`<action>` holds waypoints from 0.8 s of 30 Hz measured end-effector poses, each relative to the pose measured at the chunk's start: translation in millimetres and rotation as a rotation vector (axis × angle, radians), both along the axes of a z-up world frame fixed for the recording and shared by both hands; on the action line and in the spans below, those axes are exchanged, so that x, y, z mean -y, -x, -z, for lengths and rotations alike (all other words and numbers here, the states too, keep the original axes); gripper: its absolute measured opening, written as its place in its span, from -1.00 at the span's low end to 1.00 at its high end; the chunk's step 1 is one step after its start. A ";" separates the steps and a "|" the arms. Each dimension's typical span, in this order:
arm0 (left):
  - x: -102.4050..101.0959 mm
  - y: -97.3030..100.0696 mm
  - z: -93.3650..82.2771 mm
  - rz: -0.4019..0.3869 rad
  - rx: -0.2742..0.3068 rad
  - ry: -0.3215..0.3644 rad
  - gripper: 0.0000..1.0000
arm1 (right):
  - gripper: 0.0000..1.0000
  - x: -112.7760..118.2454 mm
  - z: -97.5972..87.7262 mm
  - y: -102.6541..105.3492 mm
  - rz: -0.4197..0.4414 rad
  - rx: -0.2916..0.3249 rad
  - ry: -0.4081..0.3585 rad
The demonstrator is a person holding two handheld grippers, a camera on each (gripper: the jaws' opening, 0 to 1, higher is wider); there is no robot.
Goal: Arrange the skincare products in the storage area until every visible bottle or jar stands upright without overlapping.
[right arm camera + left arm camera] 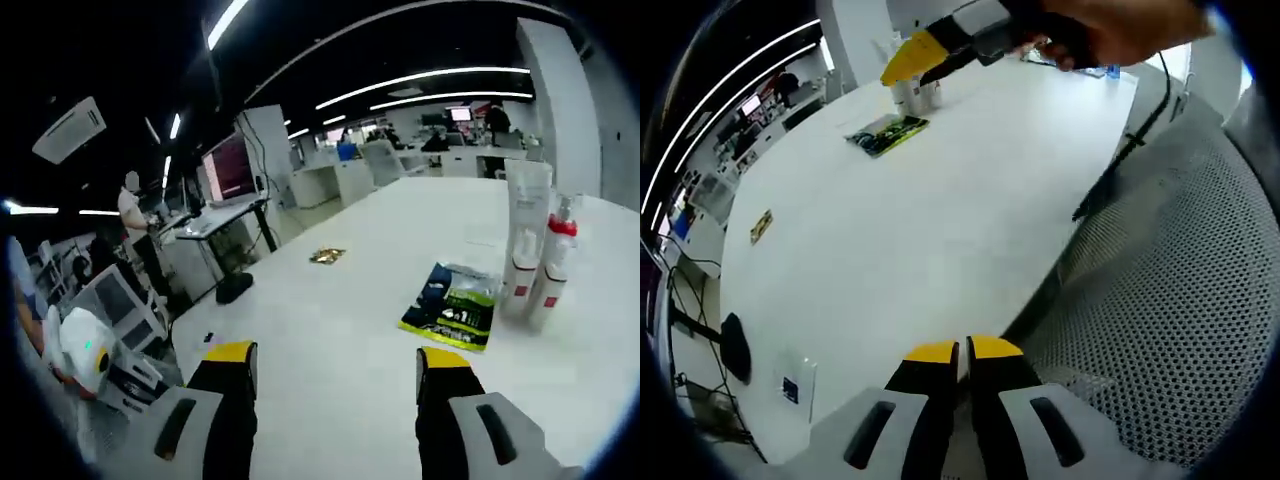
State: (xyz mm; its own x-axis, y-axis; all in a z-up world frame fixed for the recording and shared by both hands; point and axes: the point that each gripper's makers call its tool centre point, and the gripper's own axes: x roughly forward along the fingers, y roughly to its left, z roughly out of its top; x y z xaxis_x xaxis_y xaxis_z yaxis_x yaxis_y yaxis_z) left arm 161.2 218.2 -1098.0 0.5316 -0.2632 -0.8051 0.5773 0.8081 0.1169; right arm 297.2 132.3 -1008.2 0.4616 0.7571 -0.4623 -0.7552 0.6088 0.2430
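White skincare bottles [530, 250] stand upright, clustered on the table.

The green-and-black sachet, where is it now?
In the right gripper view the sachet lies flat on the white table, right of centre, just left of the standing bottles.

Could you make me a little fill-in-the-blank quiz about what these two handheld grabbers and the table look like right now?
1. The left gripper has its jaws ____.
2. The right gripper has its jaws ____.
3. The bottles all stand ____ on the white table.
4. The flat packet beside the bottles is dark blue and ____.

Missing words: shut; open; upright; green
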 end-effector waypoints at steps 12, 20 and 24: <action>6.2 -3.0 -6.0 0.011 0.019 0.016 -1.00 | 0.12 24.3 23.0 61.4 -0.082 0.149 0.248; 7.6 -8.7 -15.8 0.007 0.063 0.026 -0.99 | 0.07 20.4 25.6 65.2 -0.157 0.321 0.379; 4.2 -16.7 -27.2 -0.012 0.119 0.056 -0.79 | 0.09 6.8 24.0 79.4 -0.262 0.406 0.410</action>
